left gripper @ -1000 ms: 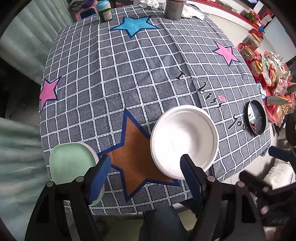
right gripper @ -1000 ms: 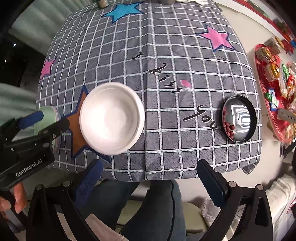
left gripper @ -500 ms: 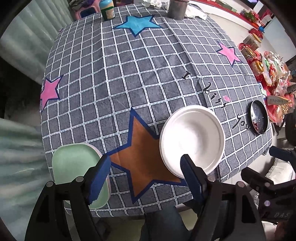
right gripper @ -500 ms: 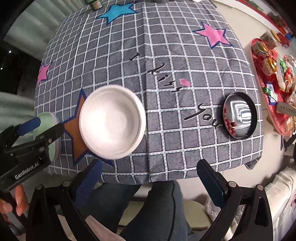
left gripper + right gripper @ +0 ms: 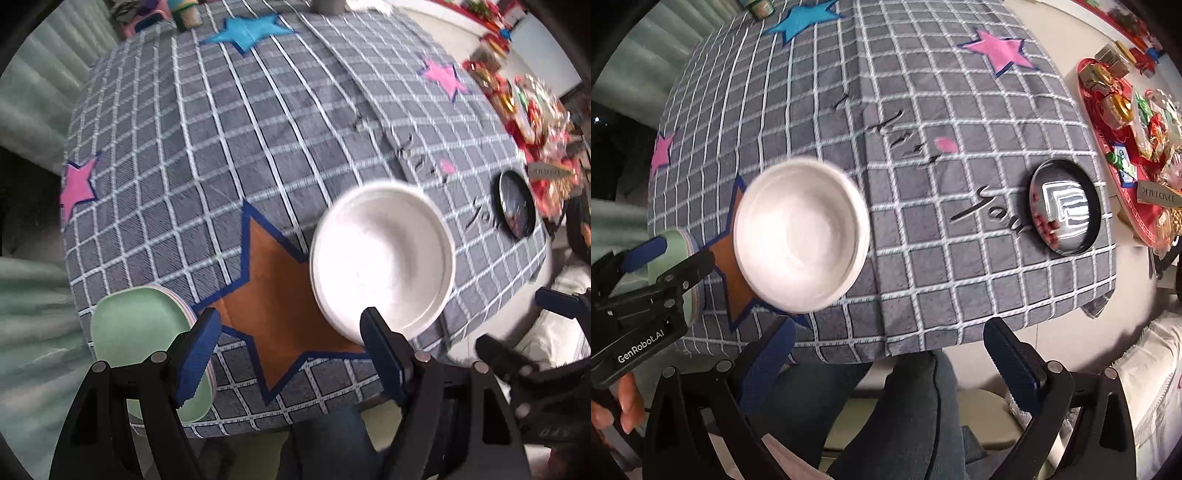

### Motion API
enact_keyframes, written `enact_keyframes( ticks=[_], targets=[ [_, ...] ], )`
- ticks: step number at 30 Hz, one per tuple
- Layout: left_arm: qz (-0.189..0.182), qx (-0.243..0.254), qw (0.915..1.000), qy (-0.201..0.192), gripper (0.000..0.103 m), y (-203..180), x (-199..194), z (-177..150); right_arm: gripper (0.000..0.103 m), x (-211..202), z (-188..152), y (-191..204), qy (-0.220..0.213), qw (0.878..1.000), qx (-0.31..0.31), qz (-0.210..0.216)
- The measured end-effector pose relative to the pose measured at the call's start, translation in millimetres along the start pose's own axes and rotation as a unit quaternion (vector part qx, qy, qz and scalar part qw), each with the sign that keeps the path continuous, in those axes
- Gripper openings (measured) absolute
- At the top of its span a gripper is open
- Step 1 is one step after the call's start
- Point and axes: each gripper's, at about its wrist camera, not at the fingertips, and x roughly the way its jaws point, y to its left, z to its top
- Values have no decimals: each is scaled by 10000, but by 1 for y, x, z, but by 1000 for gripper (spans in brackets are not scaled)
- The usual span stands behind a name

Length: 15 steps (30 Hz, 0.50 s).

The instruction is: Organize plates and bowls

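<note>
Both grippers point straight down over the near edge of a round table covered in a grey checked cloth (image 5: 229, 155), with the person's legs visible below the rim.

The left gripper (image 5: 288, 354) has its jaws spread wide with nothing between the blue pads. In its own view the green plates (image 5: 144, 332) sit at about seven o'clock on the table, right at the edge and partly behind the left-hand pad. A pinkish rim shows beneath the top one, so this is already a small stack, probably the collecting spot. The white bowl (image 5: 380, 262) lies at about five o'clock, its near rim just behind the right-hand pad, resting partly on the brown star (image 5: 273, 295).

The right gripper (image 5: 886, 354) is likewise released and empty. In its view the white bowl (image 5: 801, 236) is at nine o'clock and a dark shiny dish (image 5: 1067, 210), holding a few small red bits, is at three o'clock near the cloth's edge. A red tray of snacks (image 5: 1123, 129) sits beyond the table.

The dishes are well apart, so gathering has hardly begun. The open jaws held above the near rim suggest each hand is lining up on a dish edge; which dish comes first is unclear.
</note>
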Motion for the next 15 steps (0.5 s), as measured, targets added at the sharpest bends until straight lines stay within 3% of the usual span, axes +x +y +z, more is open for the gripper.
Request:
enact_keyframes(
  ticks=[6,15],
  targets=[
    [41,-112,9999,117,81,12,7,-8,103,21,-7,1,186,9995,170,202],
    [-8,-616,9970,463,81,15,33,-13,103,32,7,-9,246,9996,112,28]
  ],
)
